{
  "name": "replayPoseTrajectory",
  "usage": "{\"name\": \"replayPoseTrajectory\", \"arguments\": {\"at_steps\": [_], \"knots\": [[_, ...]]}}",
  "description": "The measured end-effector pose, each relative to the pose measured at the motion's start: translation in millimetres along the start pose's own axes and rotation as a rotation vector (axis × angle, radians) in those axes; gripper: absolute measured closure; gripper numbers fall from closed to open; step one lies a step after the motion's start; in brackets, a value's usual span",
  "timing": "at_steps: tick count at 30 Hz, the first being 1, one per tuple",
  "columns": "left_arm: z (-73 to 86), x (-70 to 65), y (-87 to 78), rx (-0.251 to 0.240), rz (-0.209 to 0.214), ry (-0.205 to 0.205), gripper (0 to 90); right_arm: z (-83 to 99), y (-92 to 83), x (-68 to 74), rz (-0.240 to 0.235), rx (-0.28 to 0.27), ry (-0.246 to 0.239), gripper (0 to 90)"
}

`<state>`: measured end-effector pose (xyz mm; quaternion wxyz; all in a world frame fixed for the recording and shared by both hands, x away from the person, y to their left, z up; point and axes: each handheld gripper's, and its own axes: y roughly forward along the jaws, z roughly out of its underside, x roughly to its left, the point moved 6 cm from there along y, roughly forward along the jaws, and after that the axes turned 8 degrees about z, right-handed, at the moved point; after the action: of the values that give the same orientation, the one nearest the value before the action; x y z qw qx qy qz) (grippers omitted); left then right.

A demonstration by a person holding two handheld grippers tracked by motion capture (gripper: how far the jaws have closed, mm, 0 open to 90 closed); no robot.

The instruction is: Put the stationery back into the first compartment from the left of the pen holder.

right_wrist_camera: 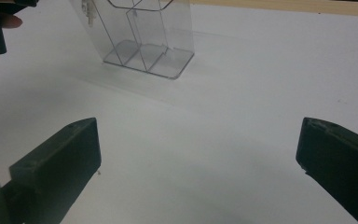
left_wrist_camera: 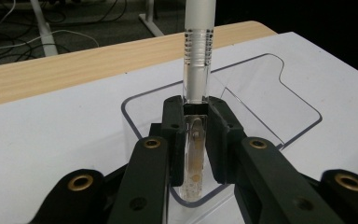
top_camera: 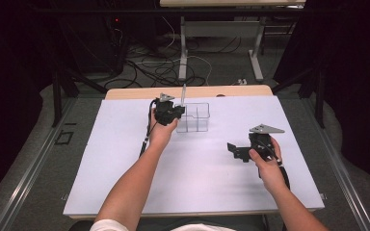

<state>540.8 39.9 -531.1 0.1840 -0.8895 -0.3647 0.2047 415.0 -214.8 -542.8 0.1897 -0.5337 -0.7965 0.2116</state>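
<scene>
Left gripper (left_wrist_camera: 196, 140): jaws clamped on a clear, upright plastic pen-like tube (left_wrist_camera: 196, 70), centre of the left gripper view, its lower end inside a clear acrylic compartmented holder (left_wrist_camera: 279, 93). In the high view, the holder (top_camera: 195, 117) sits upper centre on the white table sheet (top_camera: 197, 183). Right gripper (right_wrist_camera: 198, 172): jaws spread wide, nothing between them, lower right in the high view.

Overhead light is hitting the white mat (top_camera: 197, 173) evenly; surroundings at frame edges are sitting near black. Soft shadows are falling under both forearms. Gripper views are looking soft and noisy, near jaws blurring at the bottom, glare washing the tube (left_wrist_camera: 198, 46) top.
</scene>
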Motion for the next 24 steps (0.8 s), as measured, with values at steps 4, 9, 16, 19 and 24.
{"name": "replayPoseTrajectory", "arguments": {"at_steps": [4,9,16,19,24], "knots": [[0.7,-0.8,1.1,0.020,-0.012,0.012,78.7,0.7,0.6,0.4,-0.004,0.002,0.003,0.0],[0.7,-2.1,2.2,0.035,-0.025,0.013,78.6,1.2,1.8,0.7,-0.009,0.000,-0.010,0.0],[-3.7,-5.1,-2.5,0.014,-0.044,0.009,69.5,1.4,1.8,1.5,-0.013,0.000,-0.006,0.0],[-6.4,-5.2,-9.1,0.010,-0.044,0.003,63.8,1.6,1.7,1.3,-0.013,0.001,-0.005,0.0],[-9.7,-4.5,-20.1,-0.002,-0.044,-0.028,53.5,2.1,1.8,1.3,-0.012,0.004,0.002,0.0]]}}
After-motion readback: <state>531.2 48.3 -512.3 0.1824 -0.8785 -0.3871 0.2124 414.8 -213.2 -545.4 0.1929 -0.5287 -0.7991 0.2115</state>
